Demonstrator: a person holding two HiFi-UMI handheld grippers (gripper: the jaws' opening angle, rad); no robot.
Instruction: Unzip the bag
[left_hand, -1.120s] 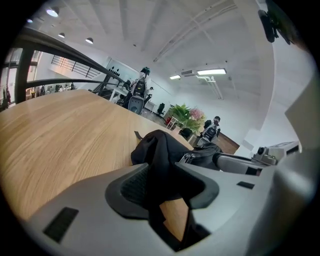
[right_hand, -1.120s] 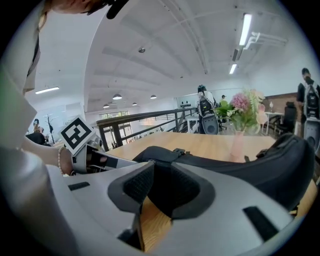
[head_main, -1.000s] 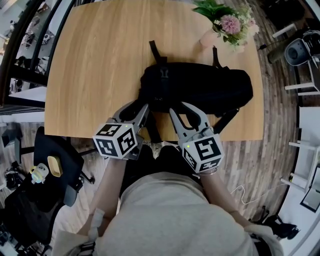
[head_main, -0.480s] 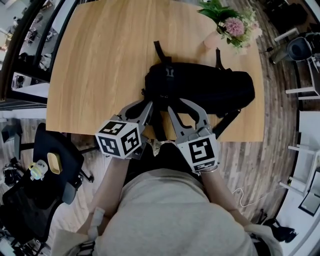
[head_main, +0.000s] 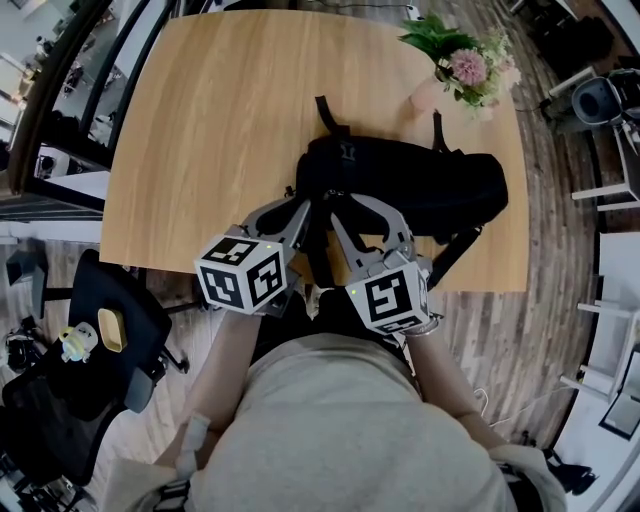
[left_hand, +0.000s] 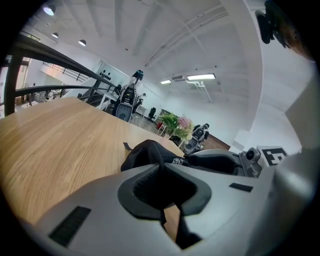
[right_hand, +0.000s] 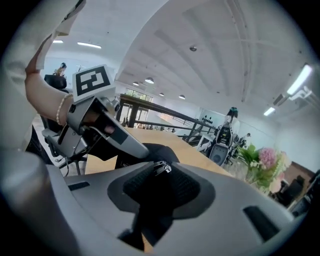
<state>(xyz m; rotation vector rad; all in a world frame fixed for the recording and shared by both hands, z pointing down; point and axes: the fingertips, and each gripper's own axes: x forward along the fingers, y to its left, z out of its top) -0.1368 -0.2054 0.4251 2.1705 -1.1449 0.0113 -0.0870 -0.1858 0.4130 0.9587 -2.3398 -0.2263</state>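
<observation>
Okay, closest to me first. My left tool has just been closing, and its pads are now nearly together, pinching a fold of the black fabric bag at the bag's near left end. Black cloth fills the gap between the pads.

Right beside it is my right tool, the two tools almost touching at their tips. It is clamped on a thicker bunch of the same black fabric, so its jaws sit about half apart. The small silver metal zipper pull pokes out at the very tip of the pads. I can't tell whether the pads press the pull itself or only the cloth under it.

Moving out, the bag lies lengthwise across the light wooden counter, on its near half and right of centre. One black strap trails toward the far side, and another runs down to the near edge.

Past the bag, at the far right corner, stands a pink-and-green flower bouquet in a pale vase, close to the bag but apart from it.
</observation>
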